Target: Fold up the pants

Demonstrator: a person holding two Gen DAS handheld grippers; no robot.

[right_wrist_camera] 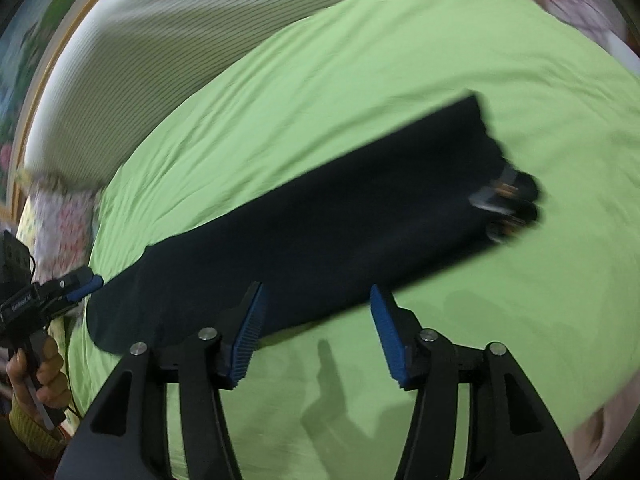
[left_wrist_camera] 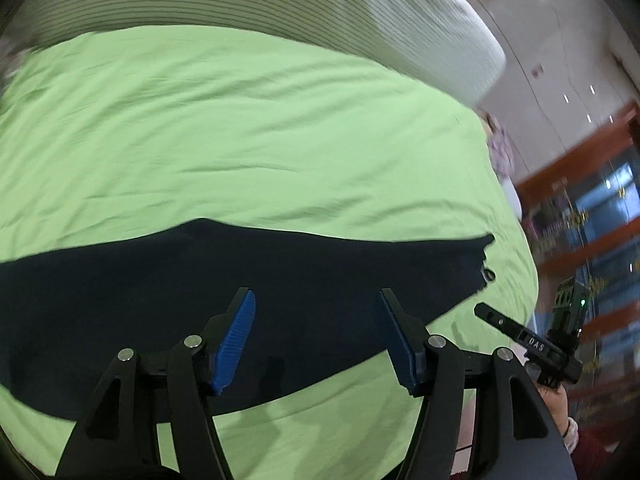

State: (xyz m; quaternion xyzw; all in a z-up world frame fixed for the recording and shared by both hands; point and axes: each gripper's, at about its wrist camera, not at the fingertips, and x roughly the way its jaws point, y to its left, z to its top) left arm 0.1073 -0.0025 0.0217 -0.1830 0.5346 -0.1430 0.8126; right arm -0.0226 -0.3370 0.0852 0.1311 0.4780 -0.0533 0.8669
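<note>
Dark navy pants lie flat in a long strip on a green bedsheet. In the right wrist view the pants run diagonally, with a belt and buckle at the far right end. My left gripper is open and empty, hovering above the pants' middle. My right gripper is open and empty, above the near edge of the pants. The right gripper also shows in the left wrist view, past the pants' right end. The left gripper also shows in the right wrist view, at the pants' left end.
A white ribbed pillow or headboard borders the far side of the bed. Floral bedding lies at the bed's edge. A wooden-framed glass cabinet stands to the right.
</note>
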